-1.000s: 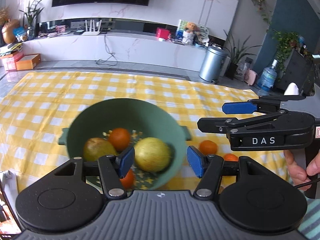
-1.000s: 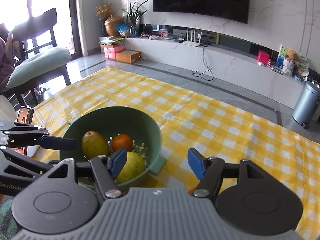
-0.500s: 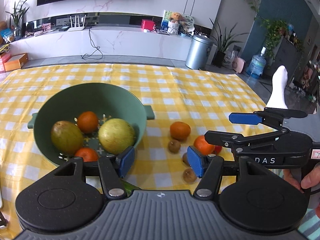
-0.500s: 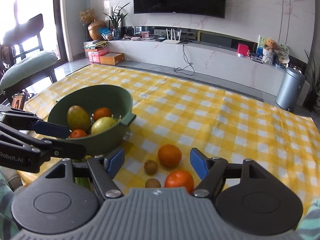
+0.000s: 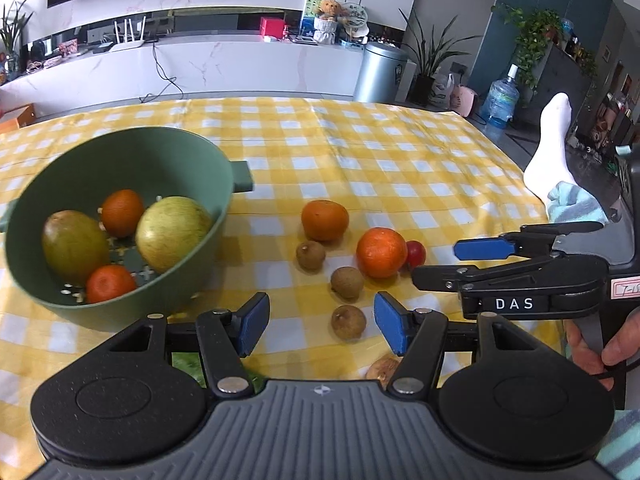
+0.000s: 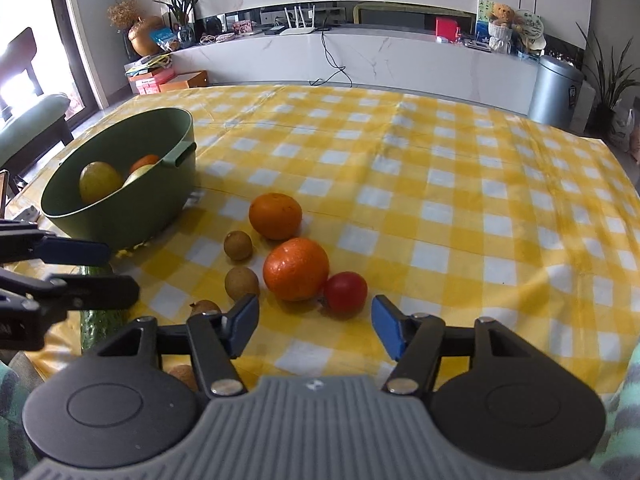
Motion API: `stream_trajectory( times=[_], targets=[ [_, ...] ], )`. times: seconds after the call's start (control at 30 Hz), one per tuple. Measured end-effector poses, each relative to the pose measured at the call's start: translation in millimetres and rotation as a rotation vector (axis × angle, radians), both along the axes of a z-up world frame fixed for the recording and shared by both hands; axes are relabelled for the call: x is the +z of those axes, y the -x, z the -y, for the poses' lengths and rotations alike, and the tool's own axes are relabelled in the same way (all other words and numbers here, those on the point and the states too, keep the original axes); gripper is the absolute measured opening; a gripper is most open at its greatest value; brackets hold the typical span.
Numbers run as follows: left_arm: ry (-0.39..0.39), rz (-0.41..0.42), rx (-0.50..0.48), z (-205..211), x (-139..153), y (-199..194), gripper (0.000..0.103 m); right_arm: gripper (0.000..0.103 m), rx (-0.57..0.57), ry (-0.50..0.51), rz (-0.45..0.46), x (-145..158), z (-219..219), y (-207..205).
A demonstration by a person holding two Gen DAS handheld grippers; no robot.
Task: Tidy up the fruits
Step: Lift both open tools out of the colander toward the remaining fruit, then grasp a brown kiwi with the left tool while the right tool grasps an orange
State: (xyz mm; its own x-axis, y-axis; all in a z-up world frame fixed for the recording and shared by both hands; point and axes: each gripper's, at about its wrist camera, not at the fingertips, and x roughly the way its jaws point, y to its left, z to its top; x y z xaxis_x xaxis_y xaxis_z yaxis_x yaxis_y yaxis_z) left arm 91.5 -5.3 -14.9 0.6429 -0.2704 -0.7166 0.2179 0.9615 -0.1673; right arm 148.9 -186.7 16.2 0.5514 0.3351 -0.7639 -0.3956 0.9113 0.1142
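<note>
A green colander bowl (image 5: 132,308) on the yellow checked cloth holds two big yellow-green fruits and two oranges. To its right lie two oranges (image 5: 324,220) (image 5: 381,252), a red tomato (image 5: 416,252) and three small brown longans (image 5: 310,255). My left gripper (image 5: 322,326) is open low over the cloth, with the nearest longan (image 5: 348,322) between its fingertips, untouched. My right gripper (image 6: 314,328) has its jaws closing with nothing between them. The tomato (image 6: 345,293) and an orange (image 6: 296,269) lie just ahead of it.
A green cucumber (image 6: 98,320) lies at the near table edge beside the bowl (image 6: 132,216), under the left gripper (image 6: 100,270). Another longan (image 6: 182,374) sits close to the front edge. A socked foot (image 5: 548,152) rests beyond the table's right edge.
Both grippers have swung away from above the bowl, down and to the right, and now hang over the loose fruit. The right jaws stand a little narrower than before.
</note>
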Motion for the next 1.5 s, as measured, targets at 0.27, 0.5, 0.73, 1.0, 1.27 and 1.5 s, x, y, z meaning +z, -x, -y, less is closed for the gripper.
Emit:
stream_trajectory(
  times=[0.27, 0.5, 0.73, 1.0, 1.27, 1.5],
  targets=[
    [-0.098, 0.027, -0.025, 19.4, -13.7, -16.4, 0.068, 0.051, 0.023, -0.017, -0.001, -4.8, -13.0, -21.3],
    [-0.070, -0.001, -0.063, 29.6, -27.0, -29.7, 0.060, 0.048, 0.019, -0.022, -0.023, -12.1, -20.8, -37.6],
    [-0.055, -0.031, -0.077, 36.6, -39.6, -43.5, 0.049, 0.048, 0.046, 0.012, -0.002, -14.5, -26.9, -39.1],
    [-0.032, -0.050, -0.078, 36.5, -48.3, -50.8, 0.042, 0.047, 0.060, -0.026, -0.016, -13.7, -28.8, -42.4],
    [-0.030, -0.045, -0.079, 37.3, -49.0, -51.4, 0.039, 0.046, 0.054, -0.012, -0.029, -19.2, -31.9, -46.2],
    [-0.042, -0.033, -0.092, 39.7, -48.7, -50.2, 0.031, 0.043, 0.058, 0.011, -0.010, -20.7, -35.2, -44.7]
  ],
)
